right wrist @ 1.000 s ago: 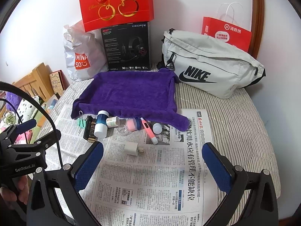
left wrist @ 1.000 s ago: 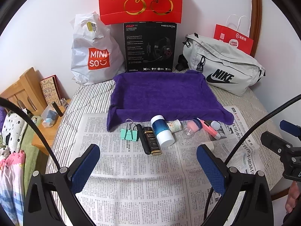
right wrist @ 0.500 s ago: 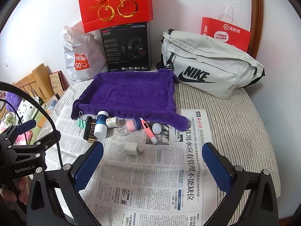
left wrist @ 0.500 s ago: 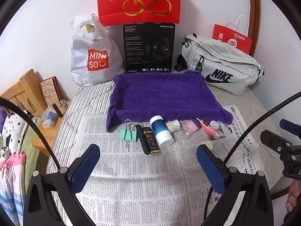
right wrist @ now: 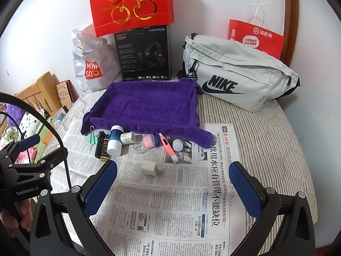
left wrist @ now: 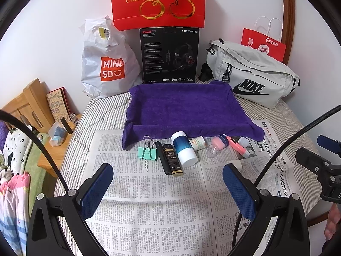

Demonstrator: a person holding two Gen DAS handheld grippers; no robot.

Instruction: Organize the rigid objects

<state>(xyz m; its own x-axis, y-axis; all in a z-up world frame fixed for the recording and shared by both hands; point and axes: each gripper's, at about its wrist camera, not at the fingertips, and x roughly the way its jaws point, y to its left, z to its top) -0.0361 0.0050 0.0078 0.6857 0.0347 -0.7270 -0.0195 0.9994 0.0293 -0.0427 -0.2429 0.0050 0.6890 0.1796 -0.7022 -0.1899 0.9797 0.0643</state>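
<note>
We hold 2 tools over the newspaper [right wrist: 170,209] on the bed. Our left tool [left wrist: 168,183] is wide open with nothing in it. Our right tool [right wrist: 172,181] is wide open too, and empty.

Just past the right tool, between its fingers, lies a small white charger [right wrist: 150,167], alone on the paper. A bit farther on is a row of little things. Ahead of the left tool we see green clips [left wrist: 147,153], a dark box with gold ends [left wrist: 173,160] and a blue and white bottle [left wrist: 183,149]. To the right of those are a small white jar [left wrist: 198,143], a pink jar [left wrist: 219,144] and a pink pen [left wrist: 237,147].

Behind the row sits the purple towel tray [left wrist: 187,106]. Nothing is in it yet.

We think the sorting has not begun. Next, the right tool should likely go down over the charger, squeeze its flat sides, and carry it to the tray.
</note>
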